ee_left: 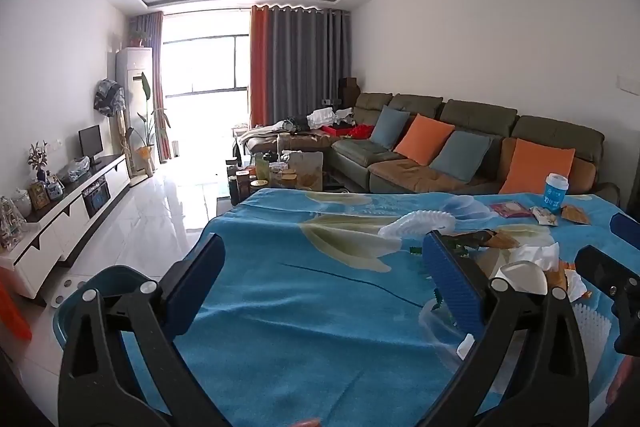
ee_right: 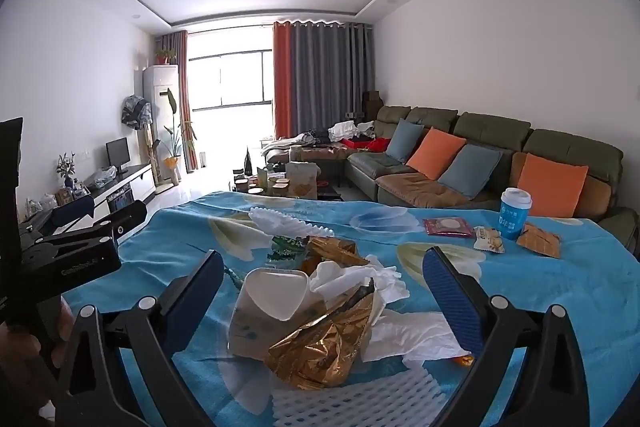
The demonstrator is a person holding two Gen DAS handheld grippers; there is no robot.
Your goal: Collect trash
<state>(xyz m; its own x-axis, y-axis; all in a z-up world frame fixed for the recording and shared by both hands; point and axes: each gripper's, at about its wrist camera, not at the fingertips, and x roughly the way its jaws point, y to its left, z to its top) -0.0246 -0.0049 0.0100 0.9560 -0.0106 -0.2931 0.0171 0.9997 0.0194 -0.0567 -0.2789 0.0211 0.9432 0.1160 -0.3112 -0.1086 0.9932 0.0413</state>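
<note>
A heap of trash lies on the blue flowered blanket (ee_right: 560,291): a white box (ee_right: 272,299), a gold foil wrapper (ee_right: 324,347), crumpled tissue (ee_right: 384,287) and white foam netting (ee_right: 340,403). My right gripper (ee_right: 325,279) is open, its blue pads either side of the heap and not touching it. Further back stand a blue cup (ee_right: 514,213), a red packet (ee_right: 448,227) and two snack packets (ee_right: 490,239). My left gripper (ee_left: 326,283) is open over bare blanket, left of the heap (ee_left: 532,267). A teal bin (ee_left: 100,279) sits below the table's left edge.
A green sofa (ee_right: 496,163) with orange and blue cushions runs along the right wall. A cluttered coffee table (ee_left: 280,171) stands beyond the blanket's far edge. A white TV cabinet (ee_left: 80,203) lines the left wall, with glossy floor (ee_left: 160,219) between.
</note>
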